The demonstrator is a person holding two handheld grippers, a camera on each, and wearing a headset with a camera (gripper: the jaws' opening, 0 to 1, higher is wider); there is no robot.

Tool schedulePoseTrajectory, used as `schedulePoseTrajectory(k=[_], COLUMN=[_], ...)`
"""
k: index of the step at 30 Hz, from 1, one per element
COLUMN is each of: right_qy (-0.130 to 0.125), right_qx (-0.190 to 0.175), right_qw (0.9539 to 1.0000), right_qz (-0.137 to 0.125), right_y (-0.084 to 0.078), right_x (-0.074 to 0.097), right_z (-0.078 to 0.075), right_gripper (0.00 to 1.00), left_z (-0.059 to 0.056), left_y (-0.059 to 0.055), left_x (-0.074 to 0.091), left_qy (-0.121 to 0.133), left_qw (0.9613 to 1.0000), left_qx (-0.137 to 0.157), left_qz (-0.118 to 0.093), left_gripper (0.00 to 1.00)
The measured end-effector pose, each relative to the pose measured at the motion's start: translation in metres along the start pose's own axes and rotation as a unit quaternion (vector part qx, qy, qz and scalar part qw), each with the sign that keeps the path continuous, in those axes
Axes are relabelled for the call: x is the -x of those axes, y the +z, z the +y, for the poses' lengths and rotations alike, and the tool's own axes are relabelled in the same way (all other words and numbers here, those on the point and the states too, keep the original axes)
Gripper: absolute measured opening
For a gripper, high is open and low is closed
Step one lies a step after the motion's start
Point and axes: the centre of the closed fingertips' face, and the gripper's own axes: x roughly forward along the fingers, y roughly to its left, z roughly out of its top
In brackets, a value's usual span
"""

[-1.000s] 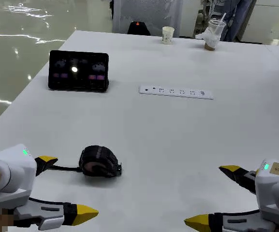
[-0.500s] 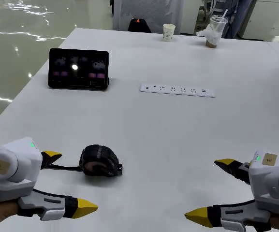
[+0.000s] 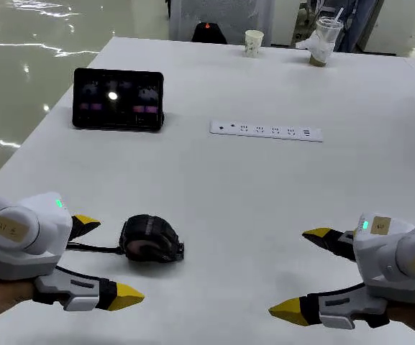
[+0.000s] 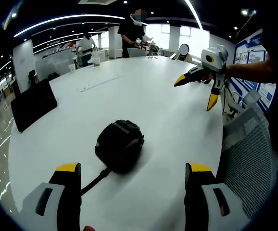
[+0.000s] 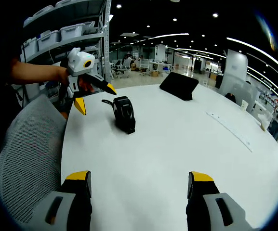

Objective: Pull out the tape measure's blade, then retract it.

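White matte table (image 3: 214, 180), head view: the black, rounded tape measure (image 3: 149, 239) lies near the front edge, blade not drawn. Its thin cord (image 3: 92, 249) trails toward the left gripper (image 3: 112, 258), whose jaws are spread and hold nothing. The right gripper (image 3: 298, 272) is well apart, jaws likewise spread. At the far edge stand a paper cup (image 3: 254, 42), contents unreadable, and a clear plastic cup (image 3: 324, 37) with a straw. Both grippers are further forward than 1 s back; the tape measure is unmoved.

Left gripper view: tape measure (image 4: 120, 144) just ahead, between the yellow-tipped jaws.

Right gripper view: tape measure (image 5: 124, 110) well ahead, near the left gripper (image 5: 96, 101).
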Motion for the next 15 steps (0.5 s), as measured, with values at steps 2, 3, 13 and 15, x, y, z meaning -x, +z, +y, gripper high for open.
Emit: schedulePoseTrajectory(k=[2, 3, 13, 15], right_qy=[0.006, 0.009, 0.034, 0.04], right_qx=[0.009, 0.012, 0.038, 0.045], right_qw=[0.9999, 0.9999, 0.9987, 0.9982], right_qz=[0.001, 0.002, 0.005, 0.005], right_y=[0.001, 0.002, 0.009, 0.011], right_x=[-0.004, -0.005, -0.025, -0.029], right_z=[0.0, 0.001, -0.003, -0.003], right_gripper=[0.8, 0.79, 0.73, 0.71], left_z=[0.001, 0.001, 0.008, 0.01], left_y=[0.0, 0.0, 0.002, 0.003], left_x=[-0.002, -0.002, -0.01, -0.011], left_qy=[-0.004, -0.007, -0.024, -0.027], left_qw=[1.0, 1.0, 0.9993, 0.9991], left_qx=[-0.004, -0.006, -0.026, -0.029], left_qz=[0.002, 0.004, 0.015, 0.018], left_gripper=[0.83, 0.81, 0.73, 0.72])
